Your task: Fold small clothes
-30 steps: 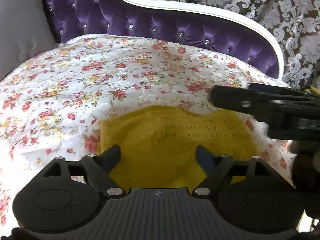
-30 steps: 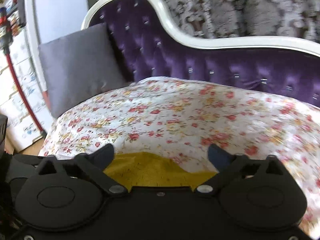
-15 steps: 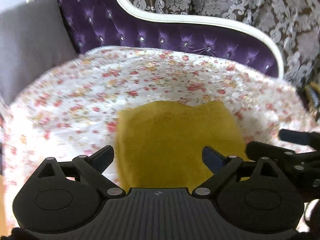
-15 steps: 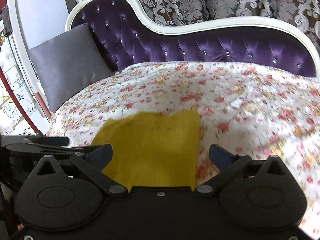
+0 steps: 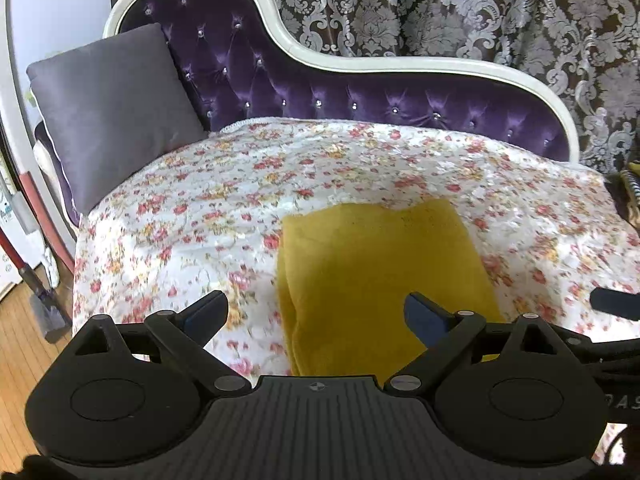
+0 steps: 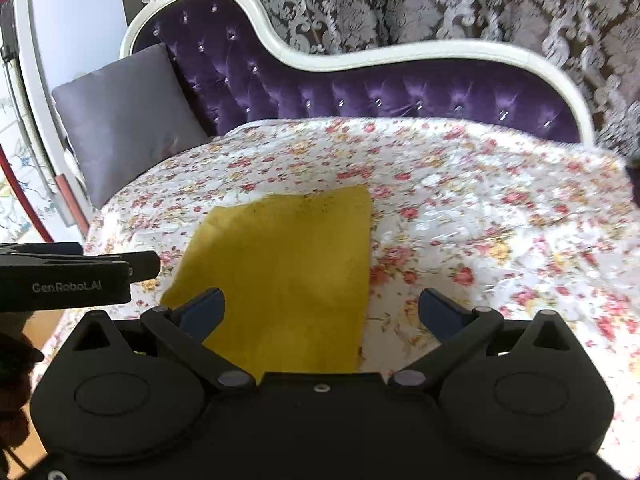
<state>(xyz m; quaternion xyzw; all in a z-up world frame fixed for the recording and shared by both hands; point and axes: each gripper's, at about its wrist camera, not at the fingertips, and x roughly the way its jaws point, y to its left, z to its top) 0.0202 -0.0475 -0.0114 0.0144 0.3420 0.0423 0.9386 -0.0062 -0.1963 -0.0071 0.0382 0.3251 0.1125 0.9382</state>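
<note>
A small mustard-yellow knit garment (image 5: 376,272) lies folded into a flat rectangle on the floral cover; it also shows in the right wrist view (image 6: 288,264). My left gripper (image 5: 316,312) is open and empty, held back above the garment's near left edge. My right gripper (image 6: 320,312) is open and empty, held above the garment's near right edge. The left gripper's body (image 6: 76,276) shows at the left of the right wrist view. A right gripper fingertip (image 5: 616,304) shows at the right edge of the left wrist view.
The floral cover (image 5: 360,168) lies over a purple tufted chaise with a white frame (image 5: 400,64). A grey cushion (image 5: 112,108) leans at its left end. A patterned curtain (image 5: 480,12) hangs behind. Wood floor (image 5: 20,340) and a red-handled tool (image 5: 24,264) are at the left.
Both grippers have pulled back and up from the garment, so more of the chaise shows. The yellow garment stays flat on the cover.
</note>
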